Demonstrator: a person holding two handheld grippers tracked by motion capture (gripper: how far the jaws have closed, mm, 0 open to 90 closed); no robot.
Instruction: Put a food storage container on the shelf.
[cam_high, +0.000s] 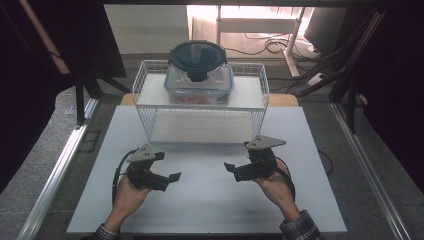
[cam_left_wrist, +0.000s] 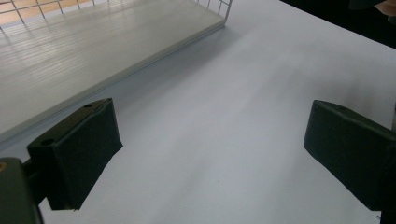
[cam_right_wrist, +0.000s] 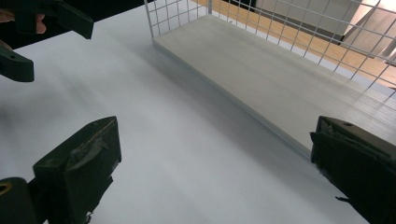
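My left gripper: jaws spread wide, empty, over the white table.
My right gripper: jaws spread wide, empty, facing the left one, well apart from it.
Container: clear, dark lid clipped on, on the upper shelf of the wire rack, beyond both my grippers.

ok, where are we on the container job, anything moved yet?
Nothing looks done: the lidded container sits on the top shelf of the wire rack, lid latched. Nothing in hand: left gripper and right gripper rest low on the white table, jaws open and empty. Reaching, grasping and moving all remain.
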